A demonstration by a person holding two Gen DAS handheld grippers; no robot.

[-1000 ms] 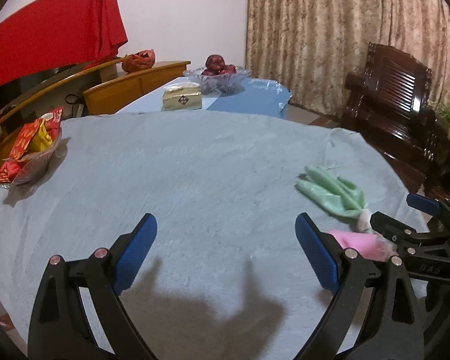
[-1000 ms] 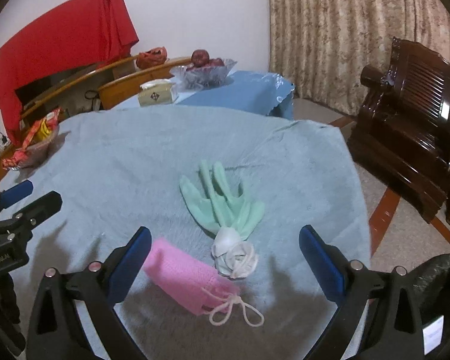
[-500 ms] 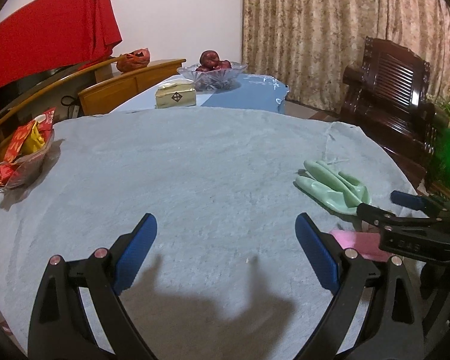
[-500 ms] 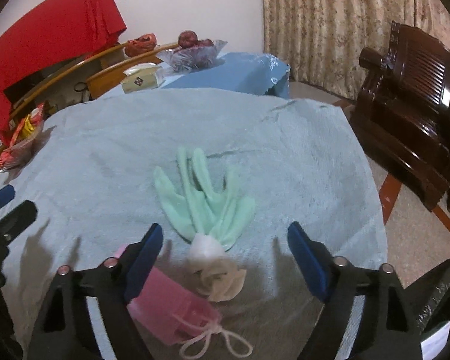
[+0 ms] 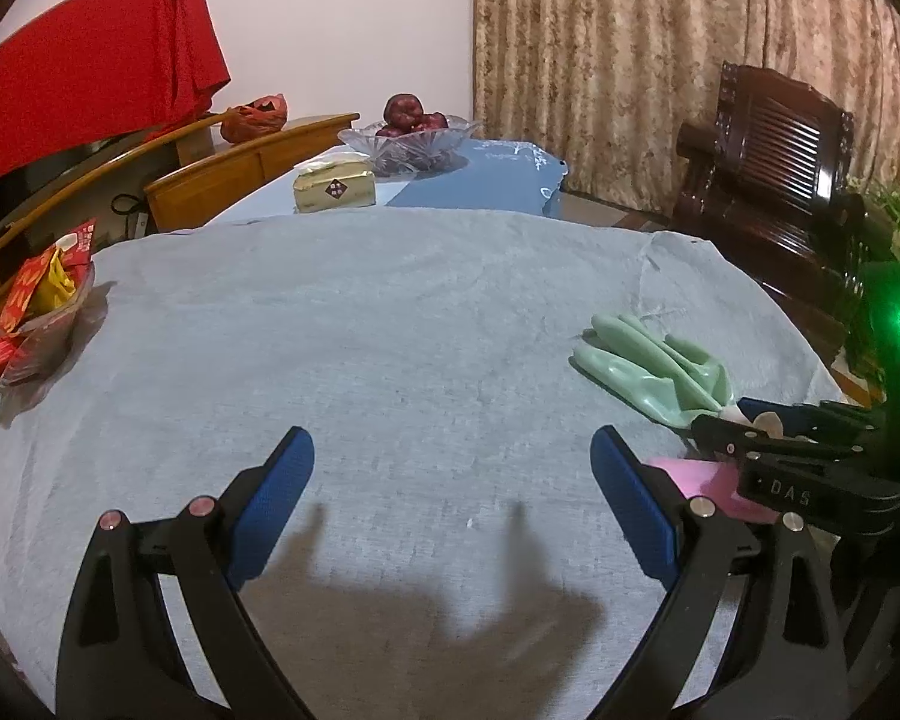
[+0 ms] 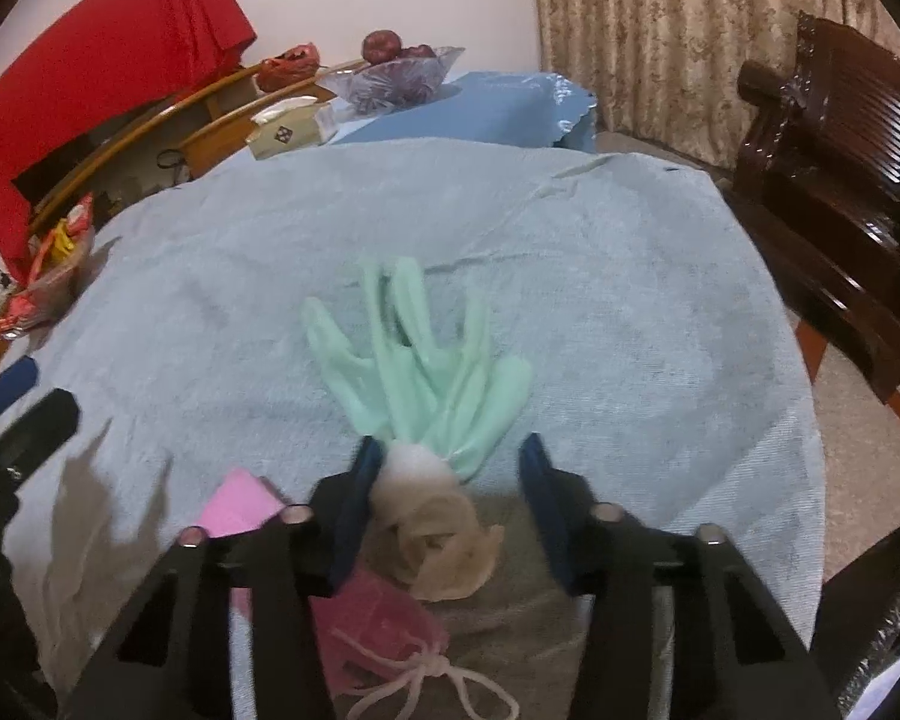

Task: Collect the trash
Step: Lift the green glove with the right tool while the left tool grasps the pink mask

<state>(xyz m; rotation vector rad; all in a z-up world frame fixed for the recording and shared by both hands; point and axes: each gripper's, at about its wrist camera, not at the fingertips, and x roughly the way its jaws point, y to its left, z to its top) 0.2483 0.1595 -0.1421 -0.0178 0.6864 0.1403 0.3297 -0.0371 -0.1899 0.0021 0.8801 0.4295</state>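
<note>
A pale green rubber glove [image 6: 426, 372] lies on the grey-blue tablecloth [image 6: 630, 312], its crumpled white cuff [image 6: 432, 516] pointing toward me. My right gripper [image 6: 450, 449] is down over that cuff with its jaws closing. The left pad touches the cuff, and a gap remains at the right pad. A pink drawstring pouch [image 6: 372, 618] lies partly under the right gripper's left finger. In the left wrist view the glove [image 5: 654, 366] and pouch [image 5: 708, 477] sit at the right, beside my right gripper [image 5: 726, 417]. My left gripper [image 5: 450, 444] hangs open over bare cloth, holding nothing.
A bowl of red and yellow snack packets [image 5: 36, 312] stands at the table's left edge. Beyond the table are a tissue box [image 5: 333, 189], a glass fruit bowl [image 5: 414, 132] and a dark wooden chair [image 5: 774, 180]. A black bag [image 6: 870, 630] sits at the lower right.
My right gripper has come down and forward over the glove's cuff, and its jaws have narrowed from wide open. The left gripper has stayed put.
</note>
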